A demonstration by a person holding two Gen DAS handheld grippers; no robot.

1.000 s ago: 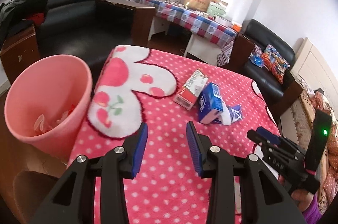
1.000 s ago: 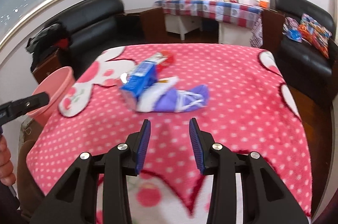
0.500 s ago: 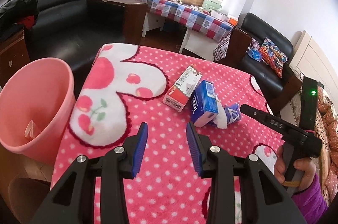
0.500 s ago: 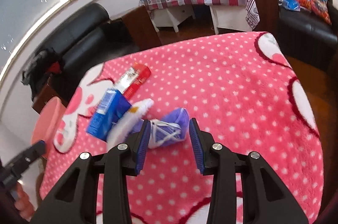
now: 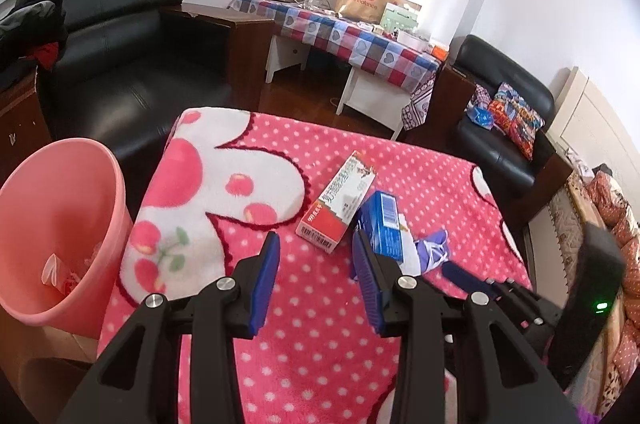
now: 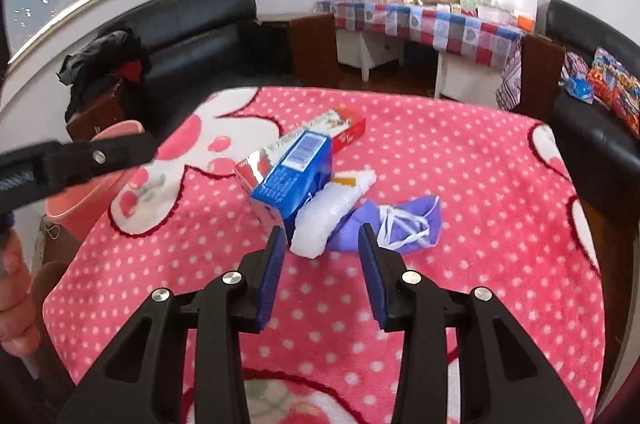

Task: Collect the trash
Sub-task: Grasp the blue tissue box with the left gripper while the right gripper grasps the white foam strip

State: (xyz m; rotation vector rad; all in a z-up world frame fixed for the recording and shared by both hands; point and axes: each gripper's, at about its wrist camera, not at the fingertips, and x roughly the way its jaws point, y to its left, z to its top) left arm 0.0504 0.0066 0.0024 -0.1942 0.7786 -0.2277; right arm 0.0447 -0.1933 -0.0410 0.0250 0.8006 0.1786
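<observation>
On the pink dotted blanket (image 5: 304, 356) lies a small pile: a red-and-white box (image 5: 340, 200), a blue box (image 5: 382, 224), a white pack (image 6: 332, 212) and a crumpled purple mask (image 6: 400, 220). My left gripper (image 5: 315, 244) hangs open just short of the red-and-white box, with nothing between its pads. My right gripper (image 6: 320, 236) is open too, and the near end of the white pack sits at its fingertips, unpressed. The blue box (image 6: 296, 176) leans on the red-and-white box (image 6: 340, 128). A pink bin (image 5: 60, 224) holding some scraps stands off the blanket's left edge.
A black sofa (image 5: 120, 44) stands behind the bin, and a black armchair (image 5: 504, 120) with a patterned cushion is at the right. A checked-cloth table (image 5: 352, 40) with a paper bag is at the back. A person's hand (image 6: 12, 284) holds the left gripper (image 6: 132, 144).
Both grippers have come closer to the pile. The right one swung over the purple mask and now faces the white pack. The jaws stand as wide as before.
</observation>
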